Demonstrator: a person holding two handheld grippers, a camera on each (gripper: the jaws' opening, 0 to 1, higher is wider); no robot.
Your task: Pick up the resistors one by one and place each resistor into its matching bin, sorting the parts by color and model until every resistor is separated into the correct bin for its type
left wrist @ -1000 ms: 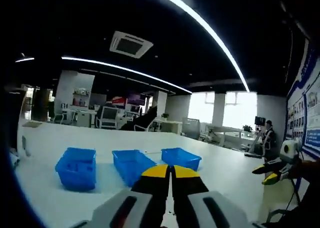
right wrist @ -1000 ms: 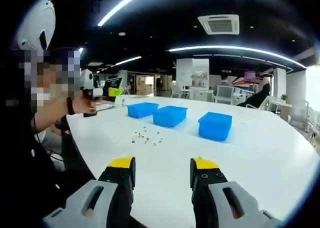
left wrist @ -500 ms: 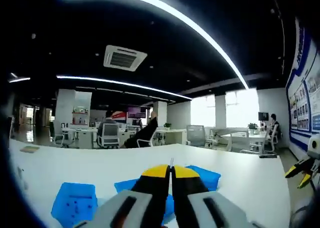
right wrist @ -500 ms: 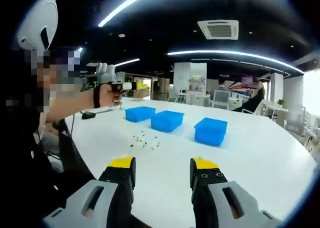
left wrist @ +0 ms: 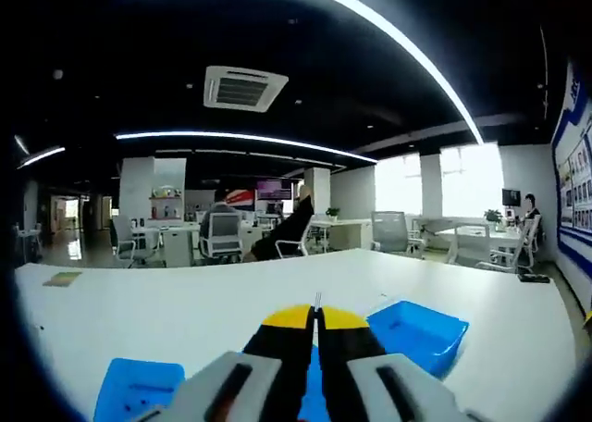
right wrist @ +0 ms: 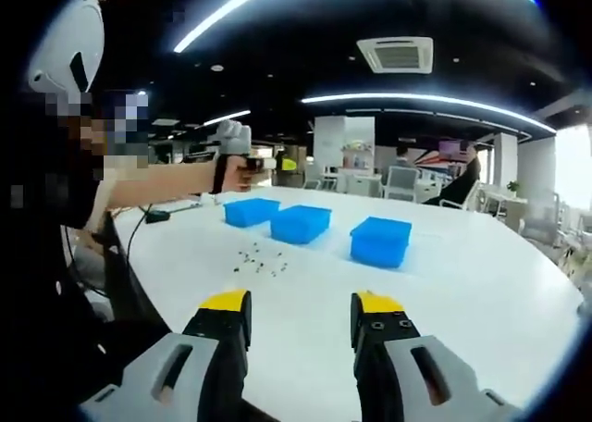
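Yellow-tipped fingers (right wrist: pixel 227 304) of the right gripper (right wrist: pixel 298 313) are standing wide apart, holding nothing, above the white table (right wrist: pixel 462 292). Left gripper (left wrist: pixel 317 318) fingers are pressing together, empty, over blue bins (left wrist: pixel 418 331). Right gripper view is also showing resistors (right wrist: pixel 257 261) lying scattered before the three bins.

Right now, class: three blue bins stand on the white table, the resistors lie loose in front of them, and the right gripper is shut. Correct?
Not quite. The right gripper is open, its jaws apart in the right gripper view. The three blue bins on the white table and the loose resistors are as stated.
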